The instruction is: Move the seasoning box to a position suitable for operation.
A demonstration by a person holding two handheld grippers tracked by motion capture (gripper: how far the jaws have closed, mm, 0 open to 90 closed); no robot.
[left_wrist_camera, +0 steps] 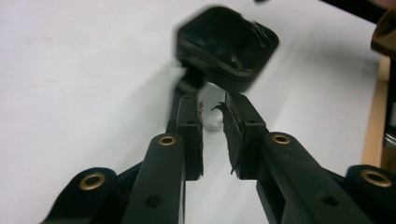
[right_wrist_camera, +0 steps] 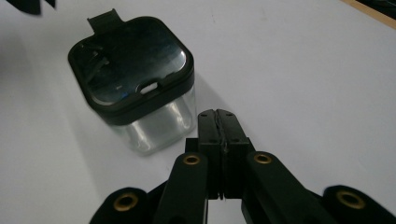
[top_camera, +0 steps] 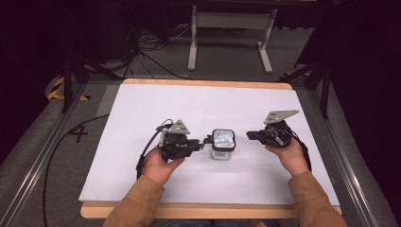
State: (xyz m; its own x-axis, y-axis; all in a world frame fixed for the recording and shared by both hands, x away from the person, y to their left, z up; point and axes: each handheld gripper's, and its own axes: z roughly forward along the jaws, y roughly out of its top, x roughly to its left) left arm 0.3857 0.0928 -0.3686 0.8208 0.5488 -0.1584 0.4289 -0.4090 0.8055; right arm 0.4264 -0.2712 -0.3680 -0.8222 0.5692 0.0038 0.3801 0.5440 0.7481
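A clear square container with a black lid (top_camera: 223, 143) stands upright at the middle of the white table top. My left gripper (top_camera: 207, 140) is at its left side, with its tips close to the lid's small tab. In the left gripper view the container (left_wrist_camera: 226, 44) sits just beyond the left gripper (left_wrist_camera: 212, 102), whose jaws are a narrow gap apart with nothing between them. My right gripper (top_camera: 248, 135) hangs a short way right of the container, not touching it. In the right gripper view the right gripper (right_wrist_camera: 219, 116) is shut and empty, with the container (right_wrist_camera: 135, 79) ahead and to the left.
The white sheet (top_camera: 203, 109) covers a wooden board (top_camera: 203, 211) whose edge shows at front and back. Metal rails (top_camera: 28, 179) run along both sides. A cable (top_camera: 56, 151) trails off to the left. A white frame stand (top_camera: 231, 28) is on the floor beyond.
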